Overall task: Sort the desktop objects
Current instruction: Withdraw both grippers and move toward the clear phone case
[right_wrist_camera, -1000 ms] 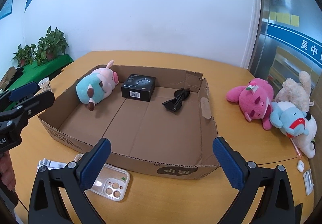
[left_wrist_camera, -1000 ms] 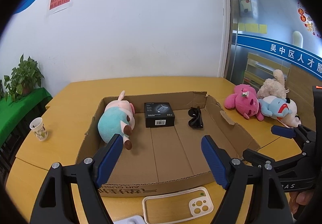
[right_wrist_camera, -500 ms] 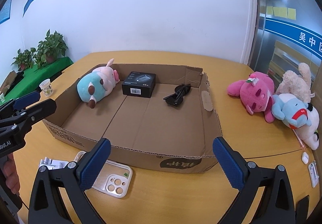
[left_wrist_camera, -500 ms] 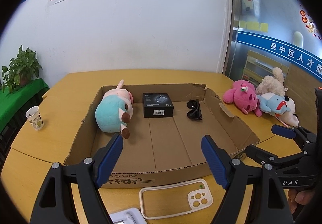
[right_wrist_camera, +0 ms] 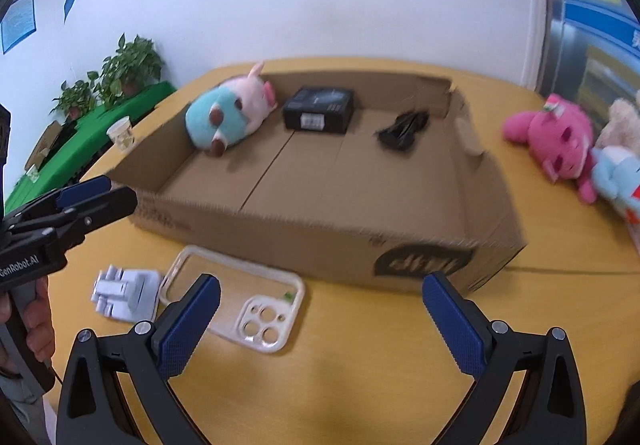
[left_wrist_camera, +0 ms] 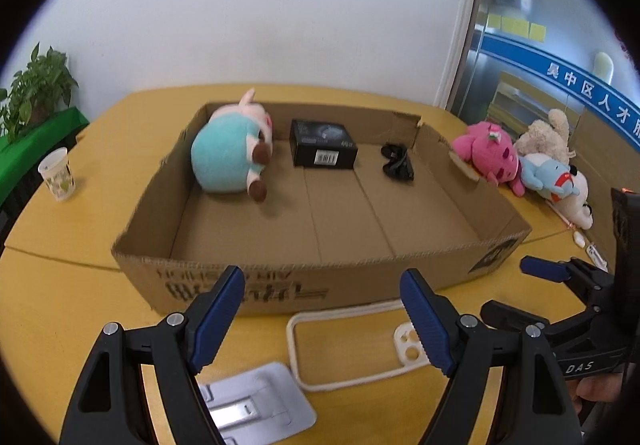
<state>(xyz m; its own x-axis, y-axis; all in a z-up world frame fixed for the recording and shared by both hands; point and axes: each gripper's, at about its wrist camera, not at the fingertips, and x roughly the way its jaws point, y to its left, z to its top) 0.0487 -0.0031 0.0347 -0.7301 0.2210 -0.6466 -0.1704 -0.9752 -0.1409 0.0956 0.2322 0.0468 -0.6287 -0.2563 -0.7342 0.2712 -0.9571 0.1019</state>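
We see left tool [left_wrist_camera: 322,299] released, empty | right tool [right_wrist_camera: 320,303] released, empty | phone case [right_wrist_camera: 236,299] on counter [right_wrist_camera: 360,357] before cardboard box [right_wrist_camera: 312,233] | metal stand [right_wrist_camera: 126,295] just beside case

From my remote seat, the cardboard box [left_wrist_camera: 280,285] looked matt brown and corrugated, its cut rim rough. The table [right_wrist_camera: 360,385] had a smooth yellow wood-look top with a faint sheen. The phone case [right_wrist_camera: 236,297] seemed clear, glossy plastic with a cream rim, and the folded stand [left_wrist_camera: 256,401] showed as brushed silvery metal. The teal plush [left_wrist_camera: 228,157] and pink plush [left_wrist_camera: 488,153] were soft, fuzzy cloth. The small black box [left_wrist_camera: 324,149] looked like printed card, the cup [left_wrist_camera: 58,175] paper. I saw ribbed blue pads [right_wrist_camera: 188,329] on matt black plastic.
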